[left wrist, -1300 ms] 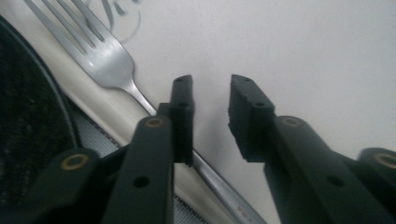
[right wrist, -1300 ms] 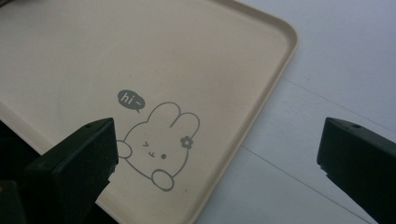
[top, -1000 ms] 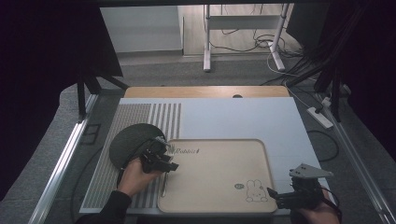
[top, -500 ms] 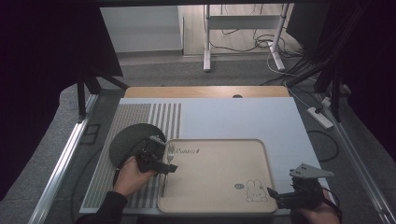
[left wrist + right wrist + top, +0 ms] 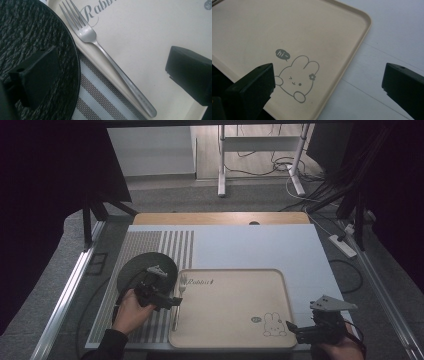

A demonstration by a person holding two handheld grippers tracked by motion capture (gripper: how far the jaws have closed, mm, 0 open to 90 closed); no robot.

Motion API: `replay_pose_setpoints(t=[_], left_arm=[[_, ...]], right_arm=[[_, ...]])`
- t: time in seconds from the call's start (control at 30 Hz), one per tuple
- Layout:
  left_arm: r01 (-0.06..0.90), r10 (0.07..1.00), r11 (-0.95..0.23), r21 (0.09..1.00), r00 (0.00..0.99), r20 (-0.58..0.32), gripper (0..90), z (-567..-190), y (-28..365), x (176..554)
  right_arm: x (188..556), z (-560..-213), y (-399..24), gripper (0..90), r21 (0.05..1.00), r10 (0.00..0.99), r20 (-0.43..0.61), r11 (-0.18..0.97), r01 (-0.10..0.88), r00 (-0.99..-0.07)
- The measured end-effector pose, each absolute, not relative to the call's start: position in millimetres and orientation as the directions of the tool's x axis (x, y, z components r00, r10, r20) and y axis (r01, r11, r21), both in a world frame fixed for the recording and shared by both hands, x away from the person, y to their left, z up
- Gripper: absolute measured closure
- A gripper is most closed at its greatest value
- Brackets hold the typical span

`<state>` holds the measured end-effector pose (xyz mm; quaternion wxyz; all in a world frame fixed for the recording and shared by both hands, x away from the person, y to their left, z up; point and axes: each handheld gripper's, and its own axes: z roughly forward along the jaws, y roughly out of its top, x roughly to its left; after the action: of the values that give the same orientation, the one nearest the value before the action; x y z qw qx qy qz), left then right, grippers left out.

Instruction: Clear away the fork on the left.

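Observation:
A metal fork lies along the left rim of a beige tray, tines pointing away from me. My left gripper hovers over the fork's handle. Its jaws have just been opening and now stand wide, with the fork between them but untouched. One jaw is over the black round plate, the other over the tray. My right gripper is open at the tray's near right corner, beside the printed rabbit, holding nothing.
The plate sits on a grey striped placemat to the left of the tray. A white table surface stretches behind and to the right of the tray. Metal rails run along both table sides.
The left gripper's jaws have spread apart and the hand has drawn back a little to the left. The fork stays lying on the tray's left rim. The right gripper has not moved.

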<state>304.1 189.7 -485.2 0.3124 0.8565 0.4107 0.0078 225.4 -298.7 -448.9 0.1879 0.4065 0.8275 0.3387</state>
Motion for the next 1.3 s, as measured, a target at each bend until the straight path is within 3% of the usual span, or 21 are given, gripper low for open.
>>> replay_pose_setpoints(t=[0.33, 1.3], left_arm=[[0.666, 0.717, -0.463, 0.586, 0.669, -0.195, 0.0, -484, 202, 292], [0.682, 0.774, -0.289, 0.672, 0.579, -0.256, 0.0, -480, 255, 239]], right_arm=[[225, -449, -299, 0.0, 0.714, 0.800, -0.035, 0.440, 0.545, -0.599], [226, -449, -298, 0.0, 0.709, 0.802, -0.037, 0.442, 0.550, -0.596]])
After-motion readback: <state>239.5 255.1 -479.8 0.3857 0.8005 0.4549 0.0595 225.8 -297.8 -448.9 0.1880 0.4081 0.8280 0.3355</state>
